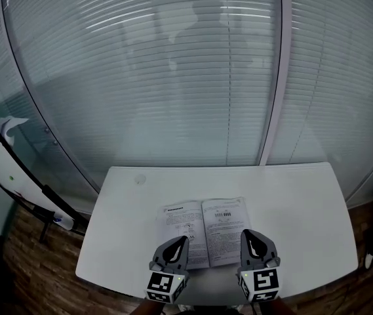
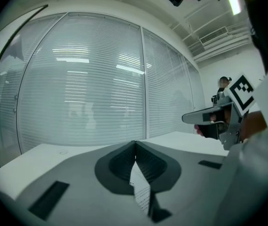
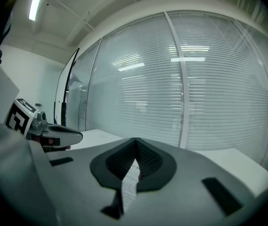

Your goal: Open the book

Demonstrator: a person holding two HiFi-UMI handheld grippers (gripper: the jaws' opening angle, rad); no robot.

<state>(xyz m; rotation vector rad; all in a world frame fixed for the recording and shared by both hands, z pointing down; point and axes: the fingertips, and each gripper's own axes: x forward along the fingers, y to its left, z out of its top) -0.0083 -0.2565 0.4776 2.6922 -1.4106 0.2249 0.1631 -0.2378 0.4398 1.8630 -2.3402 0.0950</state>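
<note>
The book lies open and flat on the white table, with two printed pages facing up. My left gripper hovers over the lower part of the left page, jaws together. My right gripper sits at the right page's outer edge, also shut. In the left gripper view the jaws meet at the tip, and printed paper shows in the slit below them. The right gripper view is alike: shut tips above a strip of print. Neither gripper visibly clamps a page.
A curved glass wall with closed blinds stands behind the table. A small round mark is near the table's far left corner. Wooden floor shows to the left. The table's front edge runs just below both grippers.
</note>
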